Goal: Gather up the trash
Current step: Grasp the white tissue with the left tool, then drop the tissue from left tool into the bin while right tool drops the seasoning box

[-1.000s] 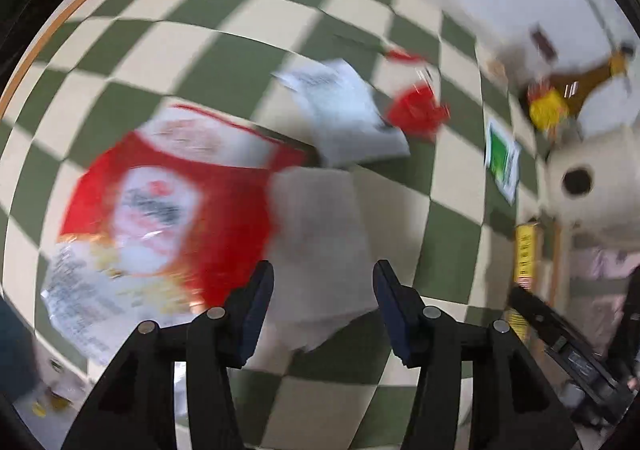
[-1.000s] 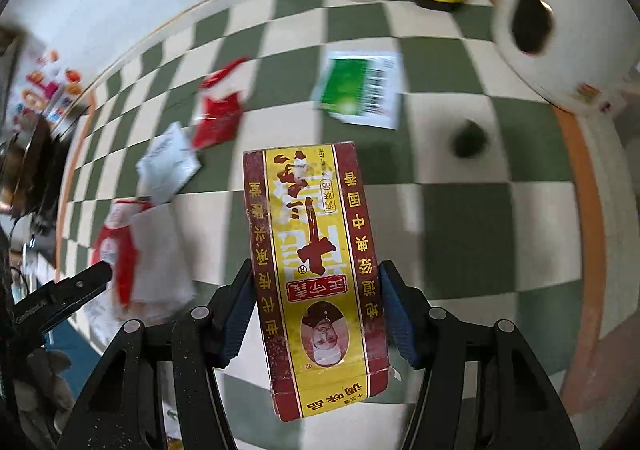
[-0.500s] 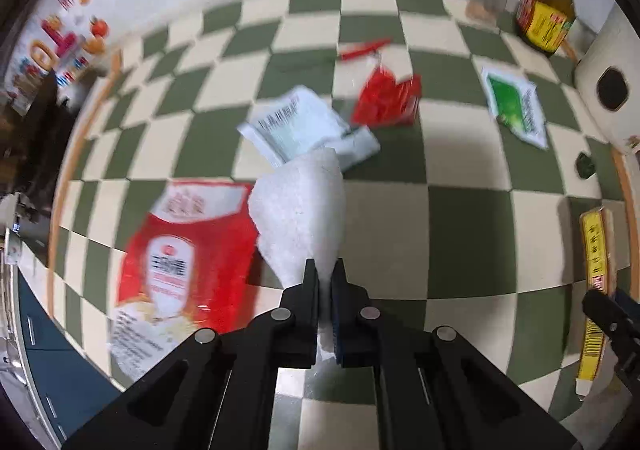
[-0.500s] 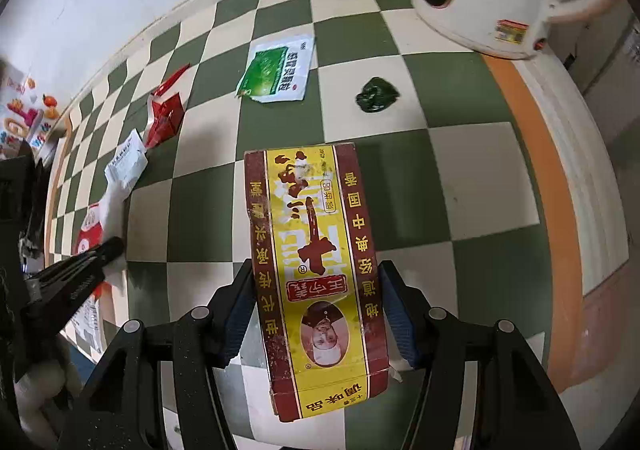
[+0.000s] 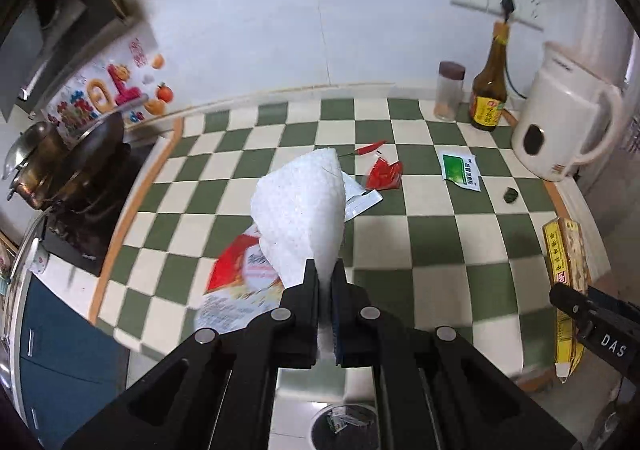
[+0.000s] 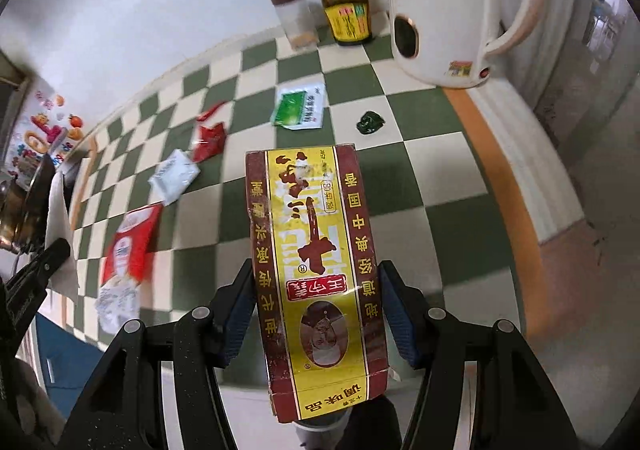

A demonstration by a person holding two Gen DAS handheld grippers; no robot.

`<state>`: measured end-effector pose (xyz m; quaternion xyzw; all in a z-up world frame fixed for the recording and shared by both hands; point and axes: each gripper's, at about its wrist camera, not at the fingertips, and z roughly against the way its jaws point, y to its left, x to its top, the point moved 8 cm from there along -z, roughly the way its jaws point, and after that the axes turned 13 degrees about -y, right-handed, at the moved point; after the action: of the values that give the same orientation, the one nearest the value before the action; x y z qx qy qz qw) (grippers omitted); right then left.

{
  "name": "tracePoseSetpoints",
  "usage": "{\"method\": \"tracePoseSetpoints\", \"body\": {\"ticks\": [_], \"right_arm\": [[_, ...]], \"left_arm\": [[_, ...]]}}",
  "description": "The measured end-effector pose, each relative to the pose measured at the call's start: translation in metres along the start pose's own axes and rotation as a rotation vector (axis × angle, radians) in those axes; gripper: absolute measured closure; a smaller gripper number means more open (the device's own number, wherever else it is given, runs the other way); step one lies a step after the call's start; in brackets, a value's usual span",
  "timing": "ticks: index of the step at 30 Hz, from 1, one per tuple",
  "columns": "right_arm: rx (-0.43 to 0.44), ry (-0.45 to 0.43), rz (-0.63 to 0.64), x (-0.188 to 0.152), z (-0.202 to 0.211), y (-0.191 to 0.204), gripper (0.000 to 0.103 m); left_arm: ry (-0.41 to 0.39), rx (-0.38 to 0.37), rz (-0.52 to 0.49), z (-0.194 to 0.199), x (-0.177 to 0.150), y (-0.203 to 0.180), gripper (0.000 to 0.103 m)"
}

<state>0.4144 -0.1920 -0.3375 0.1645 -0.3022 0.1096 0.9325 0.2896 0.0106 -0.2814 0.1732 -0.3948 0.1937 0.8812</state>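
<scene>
My left gripper (image 5: 327,282) is shut on a white paper towel (image 5: 304,209) and holds it up above the checkered counter. My right gripper (image 6: 318,290) is shut on a yellow and red seasoning box (image 6: 316,266), which also shows in the left wrist view (image 5: 566,282). On the counter lie a big red and white bag (image 5: 240,282), a white packet (image 5: 360,201), a red wrapper (image 5: 384,175), a red chili (image 5: 370,147), a green sachet (image 5: 460,169) and a dark green scrap (image 5: 510,194). A round bin opening (image 5: 344,426) shows below the left gripper.
A white kettle (image 5: 560,129), a sauce bottle (image 5: 490,97) and a clear jar (image 5: 450,95) stand at the back right by the wall. A stove with a wok (image 5: 80,153) is at the left. The counter's front edge (image 5: 120,334) drops to blue cabinets.
My left gripper closed on the paper towel and lifted it off the counter, pulling back toward the front edge. My right gripper also pulled back and up with the box.
</scene>
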Motion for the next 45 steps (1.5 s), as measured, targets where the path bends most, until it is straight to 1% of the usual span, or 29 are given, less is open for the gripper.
{"method": "tracePoseSetpoints", "body": {"ticks": [2, 6, 10, 12, 15, 17, 20, 22, 24, 25, 26, 27, 28, 29, 30, 32, 34, 35, 38, 40, 42, 43, 44, 45], "right_arm": [[-0.005, -0.029, -0.006, -0.015, 0.026, 0.011, 0.041], [-0.012, -0.063, -0.016, -0.055, 0.073, 0.03, 0.041], [-0.023, -0.074, -0.021, -0.104, 0.107, 0.046, 0.041], [-0.034, -0.061, -0.03, -0.132, 0.117, 0.05, 0.041], [-0.049, -0.012, -0.039, -0.175, 0.121, 0.051, 0.041], [-0.062, 0.031, -0.04, -0.203, 0.117, 0.049, 0.041], [-0.078, 0.088, -0.046, -0.237, 0.103, 0.041, 0.041], [-0.09, 0.137, -0.042, -0.264, 0.085, 0.033, 0.041], [-0.099, 0.196, -0.037, -0.297, 0.06, 0.025, 0.041], [-0.102, 0.226, -0.031, -0.315, 0.045, 0.02, 0.041], [-0.104, 0.248, -0.032, -0.329, 0.031, 0.015, 0.041], [-0.103, 0.281, -0.036, -0.35, 0.011, 0.009, 0.041], [-0.101, 0.311, -0.037, -0.369, -0.006, 0.004, 0.041], [-0.099, 0.349, -0.047, -0.397, -0.031, -0.003, 0.041], [-0.094, 0.376, -0.063, -0.415, -0.049, -0.009, 0.041], [-0.084, 0.453, -0.104, -0.467, -0.095, -0.022, 0.042], [-0.067, 0.508, -0.14, -0.507, -0.132, -0.032, 0.041], [-0.064, 0.545, -0.159, -0.534, -0.157, -0.039, 0.041], [-0.052, 0.605, -0.186, -0.584, -0.206, -0.052, 0.041], [-0.041, 0.641, -0.201, -0.613, -0.234, -0.058, 0.041], [-0.029, 0.684, -0.22, -0.639, -0.257, -0.064, 0.039], [-0.022, 0.706, -0.228, -0.65, -0.265, -0.067, 0.038], [-0.016, 0.724, -0.238, -0.658, -0.272, -0.069, 0.038], [-0.013, 0.73, -0.243, -0.663, -0.275, -0.07, 0.034]], "left_arm": [[-0.04, 0.001, -0.026, 0.023, -0.01, 0.011, 0.1], [-0.069, -0.028, -0.048, 0.058, -0.039, 0.025, 0.1], [-0.066, -0.061, -0.073, 0.082, -0.075, 0.036, 0.1], [-0.044, -0.074, -0.084, 0.087, -0.094, 0.038, 0.1], [0.012, -0.091, -0.095, 0.085, -0.127, 0.039, 0.1], [0.051, -0.098, -0.1, 0.079, -0.149, 0.038, 0.1], [0.121, -0.105, -0.099, 0.062, -0.188, 0.036, 0.1], [0.181, -0.11, -0.092, 0.043, -0.22, 0.033, 0.1], [0.264, -0.125, -0.074, 0.015, -0.259, 0.027, 0.1], [0.312, -0.148, -0.052, 0.001, -0.279, 0.023, 0.1], [0.372, -0.174, -0.014, -0.016, -0.304, 0.019, 0.1], [0.446, -0.21, 0.036, -0.037, -0.334, 0.013, 0.1], [0.528, -0.262, 0.089, -0.058, -0.366, 0.005, 0.1], [0.59, -0.292, 0.137, -0.075, -0.391, 0.001, 0.1], [0.654, -0.311, 0.177, -0.096, -0.422, -0.003, 0.1], [0.749, -0.334, 0.222, -0.132, -0.472, -0.01, 0.099], [0.813, -0.331, 0.249, -0.164, -0.517, -0.014, 0.099], [0.848, -0.338, 0.253, -0.181, -0.541, -0.018, 0.097], [0.916, -0.362, 0.251, -0.207, -0.586, -0.029, 0.097], [0.93, -0.349, 0.231, -0.215, -0.605, -0.029, 0.094], [0.929, -0.315, 0.207, -0.221, -0.62, -0.025, 0.081], [0.92, -0.297, 0.213, -0.222, -0.624, -0.022, 0.053], [0.906, -0.284, 0.221, -0.222, -0.623, -0.019, 0.018], [0.897, -0.279, 0.227, -0.222, -0.621, -0.016, 0.006]]}}
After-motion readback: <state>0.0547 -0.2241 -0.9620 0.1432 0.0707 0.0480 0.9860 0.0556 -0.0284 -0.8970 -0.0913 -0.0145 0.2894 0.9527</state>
